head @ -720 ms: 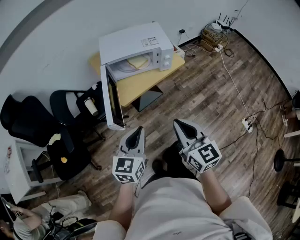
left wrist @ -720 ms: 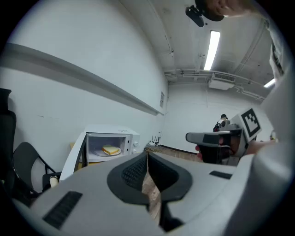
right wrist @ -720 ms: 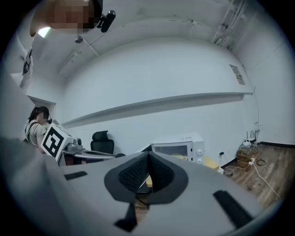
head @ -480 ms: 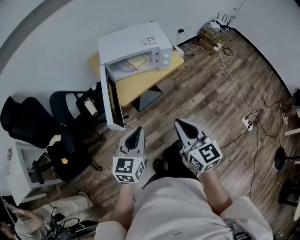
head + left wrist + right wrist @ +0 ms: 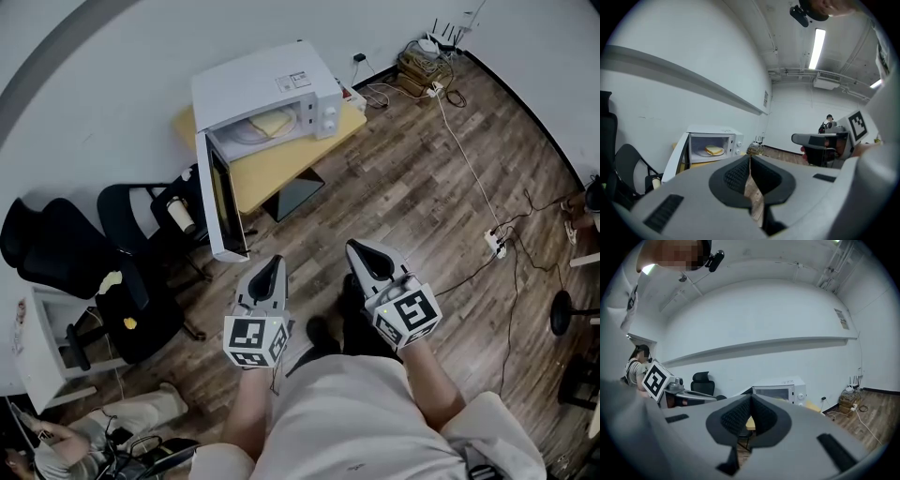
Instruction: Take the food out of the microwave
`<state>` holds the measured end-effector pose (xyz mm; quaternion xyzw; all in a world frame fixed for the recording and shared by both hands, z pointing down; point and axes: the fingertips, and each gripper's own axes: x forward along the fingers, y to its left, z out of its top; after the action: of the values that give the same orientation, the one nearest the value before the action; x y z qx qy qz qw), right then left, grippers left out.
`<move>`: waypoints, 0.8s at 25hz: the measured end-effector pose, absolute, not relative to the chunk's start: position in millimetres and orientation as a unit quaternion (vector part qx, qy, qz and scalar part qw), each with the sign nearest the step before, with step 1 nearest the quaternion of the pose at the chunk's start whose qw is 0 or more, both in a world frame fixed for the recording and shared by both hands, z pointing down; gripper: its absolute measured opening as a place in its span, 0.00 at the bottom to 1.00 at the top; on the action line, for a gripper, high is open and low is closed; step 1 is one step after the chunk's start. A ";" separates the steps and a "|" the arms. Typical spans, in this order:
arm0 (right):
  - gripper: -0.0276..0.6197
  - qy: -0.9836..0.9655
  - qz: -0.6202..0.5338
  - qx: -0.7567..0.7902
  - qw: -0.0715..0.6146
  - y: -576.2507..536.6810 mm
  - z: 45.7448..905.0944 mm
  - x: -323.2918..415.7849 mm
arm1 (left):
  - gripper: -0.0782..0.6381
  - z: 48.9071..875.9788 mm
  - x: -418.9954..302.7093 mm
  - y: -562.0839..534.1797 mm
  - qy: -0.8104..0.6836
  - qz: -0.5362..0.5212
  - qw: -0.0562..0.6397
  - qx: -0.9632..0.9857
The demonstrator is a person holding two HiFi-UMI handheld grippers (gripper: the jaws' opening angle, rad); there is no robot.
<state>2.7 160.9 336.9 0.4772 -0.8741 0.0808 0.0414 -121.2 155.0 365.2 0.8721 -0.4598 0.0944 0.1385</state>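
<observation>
A white microwave [image 5: 267,89] stands on a yellow table [image 5: 281,164] by the wall, its door [image 5: 220,202] swung wide open to the left. Inside lies yellowish food [image 5: 272,122] on a pale plate; the same food [image 5: 714,150] shows in the left gripper view. My left gripper [image 5: 271,267] and right gripper [image 5: 361,251] hang side by side in front of my body, well short of the table. Both have their jaws pressed together with nothing between them. The microwave [image 5: 780,389] is small and far in the right gripper view.
Black office chairs [image 5: 141,225] stand left of the table, one holding a cup [image 5: 182,213]. Cables and a power strip [image 5: 494,246] run over the wooden floor at the right. A seated person [image 5: 84,427] is at the lower left. A white cabinet [image 5: 37,342] is at the left edge.
The view has shifted slightly, so the microwave sits a little further left and up. Both grippers keep nearly the same place and stay shut.
</observation>
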 end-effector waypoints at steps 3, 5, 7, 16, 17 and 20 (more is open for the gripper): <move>0.04 -0.876 0.078 0.473 0.047 152.1 336.5 5.1 | 0.12 366.9 -116.4 147.5 -0.461 0.094 0.142 0.871; 0.04 -0.879 0.076 0.468 0.048 145.0 338.4 9.3 | 0.12 367.0 -112.0 140.8 -0.463 0.094 0.141 0.870; 0.04 -0.881 0.075 0.464 0.049 136.4 340.5 14.3 | 0.12 366.4 -107.6 132.5 -0.468 0.093 0.138 0.868; 0.04 -0.895 0.075 0.437 0.052 81.2 345.2 37.1 | 0.12 357.5 -86.9 85.1 -0.497 0.088 0.126 0.854; 0.04 -0.897 0.075 0.433 0.053 74.7 345.5 39.6 | 0.12 357.0 -84.1 79.7 -0.500 0.088 0.125 0.852; 0.04 -0.902 0.075 0.421 0.056 57.5 346.8 46.3 | 0.12 355.1 -75.7 65.0 -0.510 0.088 0.124 0.847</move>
<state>46.3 57.5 346.8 0.4206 -0.9025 0.0746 0.0556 -75.7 65.0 355.1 0.8465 -0.5103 0.0881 0.1235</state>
